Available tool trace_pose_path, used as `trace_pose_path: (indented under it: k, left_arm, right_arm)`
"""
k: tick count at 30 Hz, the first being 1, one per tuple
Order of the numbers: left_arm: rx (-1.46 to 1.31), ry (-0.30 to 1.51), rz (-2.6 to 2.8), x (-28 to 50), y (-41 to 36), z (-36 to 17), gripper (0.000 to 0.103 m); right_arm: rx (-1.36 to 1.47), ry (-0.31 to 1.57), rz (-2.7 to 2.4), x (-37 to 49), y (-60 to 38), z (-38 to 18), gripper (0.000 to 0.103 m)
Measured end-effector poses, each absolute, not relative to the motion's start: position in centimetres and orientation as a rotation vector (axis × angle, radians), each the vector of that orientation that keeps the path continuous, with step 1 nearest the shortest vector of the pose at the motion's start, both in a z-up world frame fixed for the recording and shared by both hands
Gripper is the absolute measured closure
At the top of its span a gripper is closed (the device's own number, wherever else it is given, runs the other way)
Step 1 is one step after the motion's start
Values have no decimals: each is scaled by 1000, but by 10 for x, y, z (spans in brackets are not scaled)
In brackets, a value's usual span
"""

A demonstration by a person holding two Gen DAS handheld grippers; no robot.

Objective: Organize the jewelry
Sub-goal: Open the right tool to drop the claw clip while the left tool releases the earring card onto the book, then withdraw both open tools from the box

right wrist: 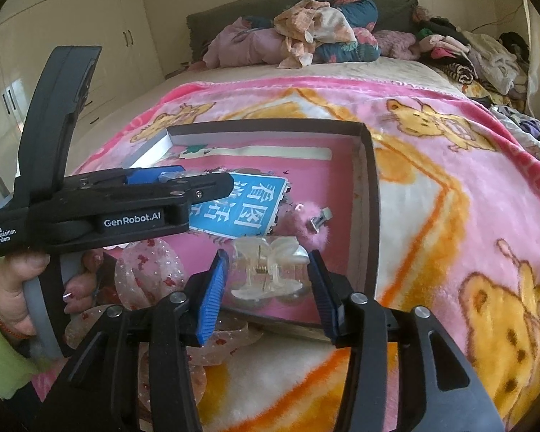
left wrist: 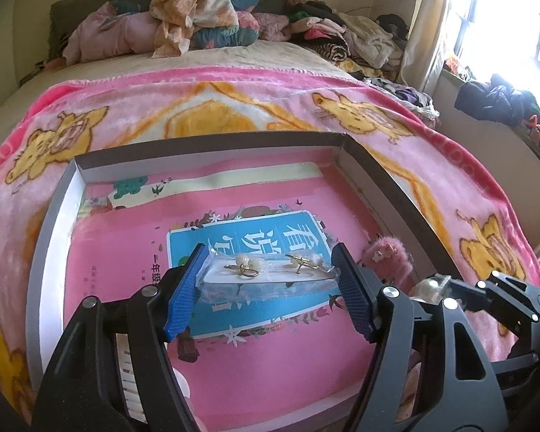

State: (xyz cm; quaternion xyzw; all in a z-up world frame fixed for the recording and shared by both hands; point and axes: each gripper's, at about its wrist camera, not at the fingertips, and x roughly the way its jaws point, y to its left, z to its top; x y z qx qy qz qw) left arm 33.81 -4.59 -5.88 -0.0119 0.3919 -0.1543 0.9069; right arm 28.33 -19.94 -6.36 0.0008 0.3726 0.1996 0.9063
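Inside the shallow grey-walled cardboard box [left wrist: 396,187] lying on the pink cartoon-bear blanket [left wrist: 234,100], the left gripper [left wrist: 268,270] is holding a clear plastic packet with a white card carrying two gold-and-pearl earrings [left wrist: 270,273]. Its blue pads [left wrist: 183,288] are pressing on the packet's two short ends, so the packet's long axis is running straight across from one finger to the other, just above the pink book cover with the blue title panel [left wrist: 234,241] lining the box floor.

The right gripper [right wrist: 266,284] is sitting at the box's near right corner with a translucent clear claw hair clip [right wrist: 266,270] between its blue fingers [right wrist: 210,298]. A gap is showing on each side of the clip, so the jaws are standing apart and are not clamping it; the clip appears to be resting on the box floor, directly ahead of the tool and nearer to this hand than to the other. A fluffy pink hair clip with a metal clasp [right wrist: 306,223] is lying just beyond it.

The fisheye is bending all edges, so whether the packet is touching the book is hard to judge. The left tool's body is hiding part of the box in the right view, and glittery pink discs [right wrist: 144,270] beneath it are only partly showing.
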Motion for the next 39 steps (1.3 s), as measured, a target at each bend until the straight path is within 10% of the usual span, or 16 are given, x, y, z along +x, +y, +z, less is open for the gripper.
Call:
trace_pose_path:
  k: [17, 39]
  left_arm:
    - [-42, 787, -301, 322, -39, -51, 28]
    - [-89, 675, -252, 264, -9, -7, 12]
  right_arm:
    - [51, 653, 341, 253, -228, -34, 25]
    - [74, 590, 318, 207, -239, -11, 12]
